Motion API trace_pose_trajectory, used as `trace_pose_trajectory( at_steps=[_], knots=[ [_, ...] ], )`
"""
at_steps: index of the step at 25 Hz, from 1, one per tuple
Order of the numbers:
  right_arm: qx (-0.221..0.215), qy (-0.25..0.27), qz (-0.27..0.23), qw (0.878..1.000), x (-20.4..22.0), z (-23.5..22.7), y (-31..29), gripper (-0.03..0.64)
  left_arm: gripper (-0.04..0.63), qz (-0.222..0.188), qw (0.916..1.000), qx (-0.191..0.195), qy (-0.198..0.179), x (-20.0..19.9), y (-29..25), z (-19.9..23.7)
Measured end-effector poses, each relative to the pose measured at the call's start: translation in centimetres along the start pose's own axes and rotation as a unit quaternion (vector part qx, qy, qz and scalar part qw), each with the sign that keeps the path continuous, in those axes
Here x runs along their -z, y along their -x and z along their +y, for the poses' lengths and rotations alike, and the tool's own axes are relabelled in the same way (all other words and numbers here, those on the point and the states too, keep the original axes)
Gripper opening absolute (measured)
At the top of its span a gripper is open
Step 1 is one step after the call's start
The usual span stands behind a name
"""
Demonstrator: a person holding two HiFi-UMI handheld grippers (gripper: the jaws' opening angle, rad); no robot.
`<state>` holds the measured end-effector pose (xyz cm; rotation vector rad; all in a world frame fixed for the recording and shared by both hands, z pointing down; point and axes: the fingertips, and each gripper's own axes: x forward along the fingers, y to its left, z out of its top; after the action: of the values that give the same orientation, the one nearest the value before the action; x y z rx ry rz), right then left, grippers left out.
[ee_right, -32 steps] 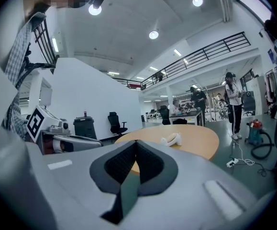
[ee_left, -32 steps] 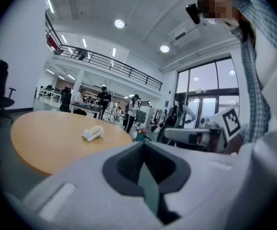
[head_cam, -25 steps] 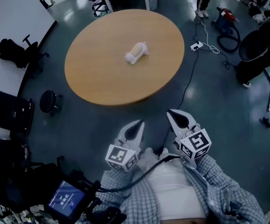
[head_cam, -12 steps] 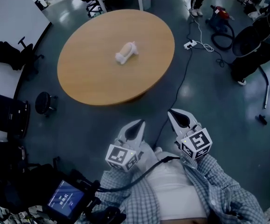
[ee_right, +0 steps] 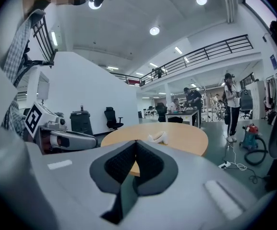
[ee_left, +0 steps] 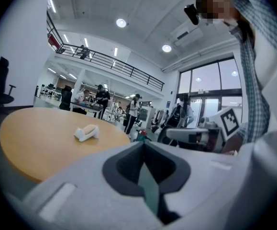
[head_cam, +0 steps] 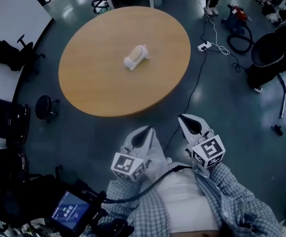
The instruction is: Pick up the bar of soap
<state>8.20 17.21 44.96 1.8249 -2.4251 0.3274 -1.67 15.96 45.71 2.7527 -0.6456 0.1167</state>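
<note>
Round wooden table [head_cam: 98,78], black stool [head_cam: 45,107] near it, red vacuum [head_cam: 237,14] on grey floor [head_cam: 231,112]

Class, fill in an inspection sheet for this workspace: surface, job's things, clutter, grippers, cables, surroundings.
Surface: round wooden table, bare apart from the soap.
Job's things: soap lies near the table's middle, untouched.
Clutter: nothing seen on the table.
Grippers: left gripper and right gripper both shut, empty, short of the table.
Cables: floor cable runs from a power strip toward the person; black cable crosses the person's front.
Surroundings: stool and chairs at left, vacuum cleaner top right.
</note>
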Motion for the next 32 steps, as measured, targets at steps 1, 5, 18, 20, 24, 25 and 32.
trace_pose_trajectory(
  at_steps=[1,5,18,20,24,25,32],
  knots=[
    [-0.002,0.002,0.0,1.0,-0.2,-0.4,-1.1,0.005,-0.002,0.0,1.0,-0.004,0.003,-0.6,-0.7,1.0],
    [-0.007,0.025,0.004,1.0,-1.6,-2.6,-6.8,0.005,-0.002,-0.001,0.9999,-0.009,0.008,-2.1,-3.8,5.9],
    [-0.011,0.032,0.017,0.999,-5.7,-8.5,-21.6,0.005,-0.002,0.009,0.9997,-0.016,0.016,-6.6,-10.9,18.8],
    [-0.014,0.036,0.025,0.999,-5.6,-9.2,-22.8,0.005,-0.002,0.01,0.9997,-0.017,0.013,-6.9,-11.8,19.8],
    [-0.031,0.049,0.042,0.997,-5.3,-11.0,-25.0,0.005,-0.002,0.007,0.9993,-0.032,0.016,-7.7,-13.6,21.4],
    [-0.038,0.057,0.049,0.996,-5.1,-11.4,-25.6,0.005,-0.002,0.006,0.9992,-0.037,0.016,-7.9,-14.0,21.8],
    [-0.122,0.156,0.105,0.975,-3.9,-11.9,-31.0,0.005,-0.002,-0.006,0.9965,-0.079,0.024,-8.9,-15.5,24.4]
  ],
)
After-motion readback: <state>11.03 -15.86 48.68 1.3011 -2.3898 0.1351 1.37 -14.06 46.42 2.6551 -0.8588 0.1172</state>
